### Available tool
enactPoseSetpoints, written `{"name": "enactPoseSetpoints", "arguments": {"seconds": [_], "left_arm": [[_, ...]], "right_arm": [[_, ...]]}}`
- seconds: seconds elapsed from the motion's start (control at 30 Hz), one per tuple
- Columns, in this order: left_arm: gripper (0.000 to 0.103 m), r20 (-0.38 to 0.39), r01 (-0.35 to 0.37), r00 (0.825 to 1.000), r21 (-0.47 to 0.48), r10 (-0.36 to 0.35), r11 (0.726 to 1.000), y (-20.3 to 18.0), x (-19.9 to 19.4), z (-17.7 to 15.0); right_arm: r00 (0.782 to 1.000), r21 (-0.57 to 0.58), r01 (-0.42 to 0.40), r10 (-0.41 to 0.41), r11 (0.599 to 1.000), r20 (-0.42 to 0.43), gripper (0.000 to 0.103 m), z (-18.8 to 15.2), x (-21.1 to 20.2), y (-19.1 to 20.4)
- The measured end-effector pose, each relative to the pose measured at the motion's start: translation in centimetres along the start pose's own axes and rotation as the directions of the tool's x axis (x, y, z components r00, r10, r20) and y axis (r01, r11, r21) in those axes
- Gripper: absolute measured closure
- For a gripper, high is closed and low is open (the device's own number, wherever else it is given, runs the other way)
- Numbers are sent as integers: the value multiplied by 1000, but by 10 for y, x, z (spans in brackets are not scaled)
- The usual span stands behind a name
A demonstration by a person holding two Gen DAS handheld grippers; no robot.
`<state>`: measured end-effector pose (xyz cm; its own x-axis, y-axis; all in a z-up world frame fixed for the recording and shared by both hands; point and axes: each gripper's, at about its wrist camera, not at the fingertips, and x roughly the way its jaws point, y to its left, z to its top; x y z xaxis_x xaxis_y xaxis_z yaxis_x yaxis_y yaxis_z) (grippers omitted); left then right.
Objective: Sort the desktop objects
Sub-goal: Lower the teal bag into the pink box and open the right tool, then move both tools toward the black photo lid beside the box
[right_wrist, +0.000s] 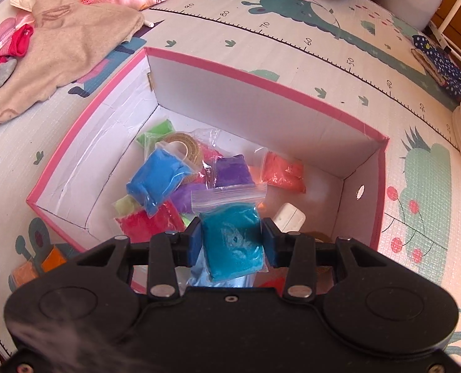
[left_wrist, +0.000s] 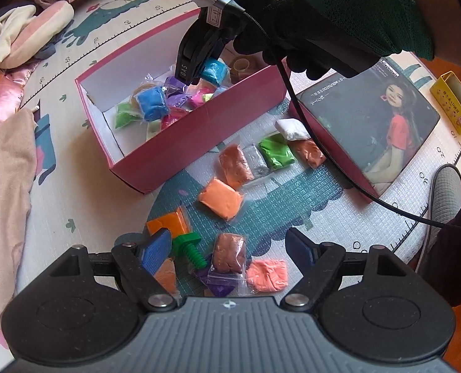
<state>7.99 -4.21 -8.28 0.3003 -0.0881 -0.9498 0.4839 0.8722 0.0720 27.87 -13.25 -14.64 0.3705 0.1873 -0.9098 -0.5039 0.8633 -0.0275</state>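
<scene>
A printed foam play mat (left_wrist: 84,205) fills both views. On it, at the centre of the left wrist view, sits the open pink box (left_wrist: 156,155), holding clay bags in blue, purple, green and red. Over it the right gripper (right_wrist: 233,239) has its jaws pinching a teal clay bag (right_wrist: 233,242). At lower centre, the left gripper (left_wrist: 229,250) has its jaws spread above a brown clay bag (left_wrist: 230,253) and a green plastic bolt (left_wrist: 191,248).

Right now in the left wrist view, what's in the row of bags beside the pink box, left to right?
Brown clay bag → grey clay bag → green clay bag → reddish-brown clay bag.
</scene>
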Motion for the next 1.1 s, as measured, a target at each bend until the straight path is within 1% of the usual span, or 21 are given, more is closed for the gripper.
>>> {"name": "enactPoseSetpoints", "arguments": {"seconds": [0.13,0.33,0.4,0.47,0.57,0.63,0.67,0.73,0.87,0.93,0.97,1.1], "left_arm": [[23,-5,-12,1000,12,12,1000,1,4,2],[23,-5,-4,1000,16,4,1000,0,8,7],[23,-12,-15,1000,24,15,1000,-1,10,7],[23,-11,-23,1000,19,23,1000,0,10,7],[23,-11,-35,999,12,35,999,1,11,8],[23,-10,-44,999,7,44,999,2,11,8],[23,-6,-54,999,5,54,999,1,11,8],[23,-3,-72,997,11,72,997,0,11,8],[23,12,-133,991,50,133,990,-3,13,7],[23,10,-131,991,29,131,991,0,15,7],[23,7,-119,993,13,119,993,2,16,7],[23,13,-98,995,-46,98,994,8,18,7]], "right_arm": [[1000,37,5,-5,999,-9,64,3,10,-5],[1000,67,17,-16,998,-15,62,9,19,-10],[1000,71,20,-18,997,-25,47,10,21,-10],[1000,74,23,-22,997,-16,41,10,20,-9],[1000,77,27,-27,997,-5,40,10,16,-8],[1000,79,30,-30,996,2,36,10,12,-8],[999,79,32,-33,996,5,32,10,9,-8],[999,82,37,-38,996,14,31,10,3,-9],[998,72,57,-59,996,25,29,8,-11,-10],[997,66,69,-71,995,29,23,6,-19,-12],[996,65,75,-78,995,32,18,5,-22,-12],[995,68,95,-97,993,27,17,-1,-36,-19]]}}
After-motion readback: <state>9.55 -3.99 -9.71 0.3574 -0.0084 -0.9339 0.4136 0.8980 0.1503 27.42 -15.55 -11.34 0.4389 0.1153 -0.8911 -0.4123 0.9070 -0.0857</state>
